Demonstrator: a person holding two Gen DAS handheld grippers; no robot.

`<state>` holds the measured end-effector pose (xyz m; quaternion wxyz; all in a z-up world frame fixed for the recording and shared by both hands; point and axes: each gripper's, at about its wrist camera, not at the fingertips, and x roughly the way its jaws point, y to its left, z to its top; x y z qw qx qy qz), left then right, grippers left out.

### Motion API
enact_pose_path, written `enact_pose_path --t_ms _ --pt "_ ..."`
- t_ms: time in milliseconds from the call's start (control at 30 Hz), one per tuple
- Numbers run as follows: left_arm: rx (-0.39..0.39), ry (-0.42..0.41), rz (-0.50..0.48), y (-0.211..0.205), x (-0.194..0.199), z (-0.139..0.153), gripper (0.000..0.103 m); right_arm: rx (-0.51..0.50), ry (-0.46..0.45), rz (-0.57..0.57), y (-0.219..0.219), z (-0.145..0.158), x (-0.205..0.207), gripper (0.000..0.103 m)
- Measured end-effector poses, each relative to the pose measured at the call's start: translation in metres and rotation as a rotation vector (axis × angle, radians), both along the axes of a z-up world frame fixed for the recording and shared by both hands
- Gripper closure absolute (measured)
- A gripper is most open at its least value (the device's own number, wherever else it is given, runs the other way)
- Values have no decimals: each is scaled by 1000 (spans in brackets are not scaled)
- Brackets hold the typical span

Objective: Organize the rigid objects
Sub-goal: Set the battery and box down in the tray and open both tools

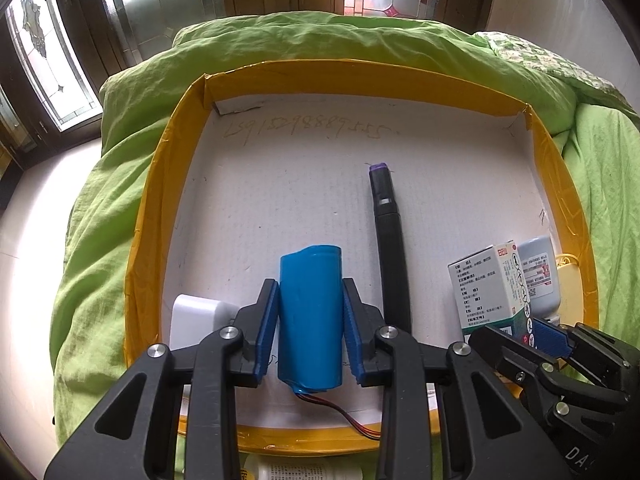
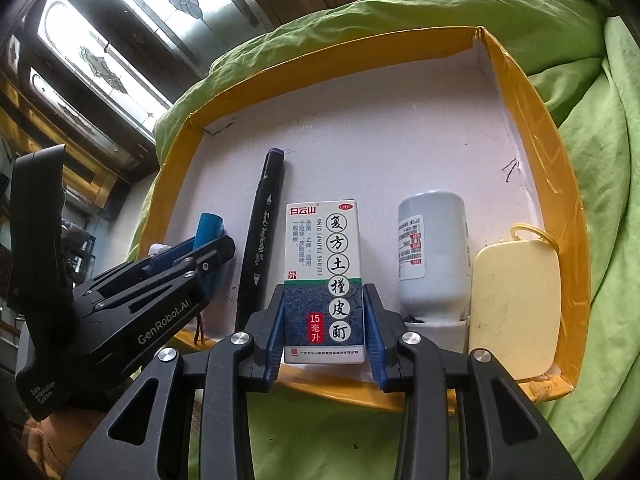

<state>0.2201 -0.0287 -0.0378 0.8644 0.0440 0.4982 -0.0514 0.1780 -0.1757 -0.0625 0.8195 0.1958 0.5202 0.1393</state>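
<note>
A blue cylindrical battery [image 1: 310, 312] with red wires lies lengthwise between the blue pads of my left gripper [image 1: 310, 292], which is shut on it over the white floor of a yellow-rimmed tray [image 1: 280, 68]. My right gripper [image 2: 325, 296] is shut on a white and blue medicine box [image 2: 324, 264] at the tray's [image 2: 520, 92] front rim. From the left wrist view the medicine box [image 1: 488, 288] and right gripper [image 1: 540, 332] sit at the lower right. The right wrist view shows the left gripper [image 2: 196, 256] and battery [image 2: 208, 226] at the left.
In the tray lie a black marker [image 1: 390, 248] with a purple end, a white bottle [image 2: 434, 256], a cream flat case [image 2: 514, 308] and a white block [image 1: 196, 316]. Green bedding [image 1: 120, 200] surrounds the tray. Another labelled item [image 1: 296, 471] lies just outside the front rim.
</note>
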Motion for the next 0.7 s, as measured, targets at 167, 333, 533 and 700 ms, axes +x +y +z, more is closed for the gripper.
enact_pose_path --t_ms 167,333,533,700 --pt "-3 -11 -8 -1 -2 3 72 10 -18 -6 -2 4 -5 65" --pt "37 -72 -63 -9 -18 18 52 16 -52 -23 -6 15 -15 53" --pt "9 -146 -82 -6 -55 49 46 63 -106 -85 -28 42 -35 45" --pt "-36 -162 -78 1 -109 50 34 88 -150 -121 -49 67 -54 34"
